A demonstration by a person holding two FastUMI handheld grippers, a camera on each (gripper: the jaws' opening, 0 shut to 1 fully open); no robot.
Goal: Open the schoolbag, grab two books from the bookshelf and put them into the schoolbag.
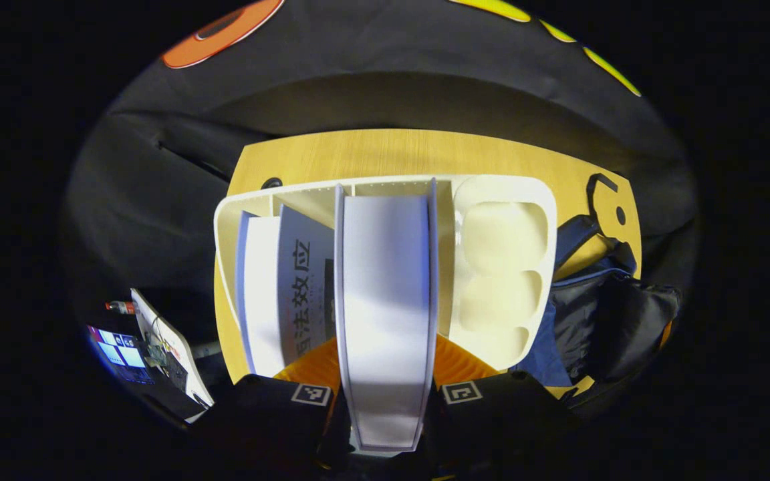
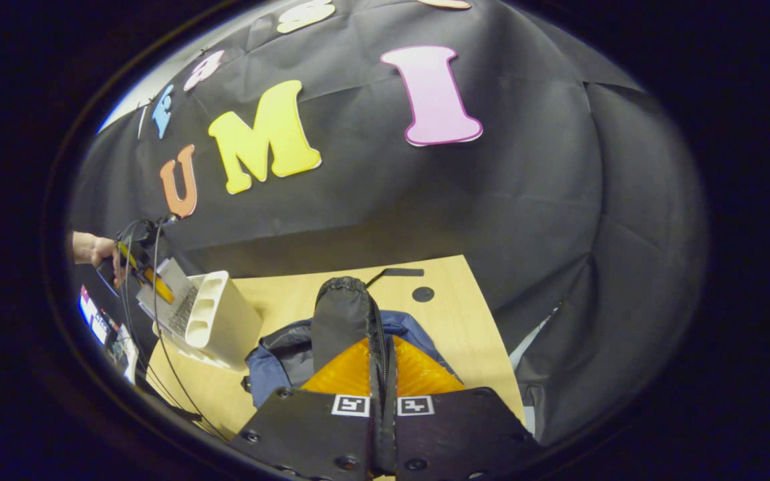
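Note:
A cream bookshelf stands on the wooden table with several books upright in it. My left gripper is shut on a white book with blue edges that still sits between the shelf's walls. To its left is a grey book. The dark blue schoolbag lies right of the shelf. In the right gripper view my right gripper is shut on the schoolbag's black zippered flap, holding it up above the schoolbag. The bookshelf and a hand are far left.
A screen and a white board sit beyond the table's left edge. Cables hang by the shelf. A black strap and a round black cap lie on the table behind the bag.

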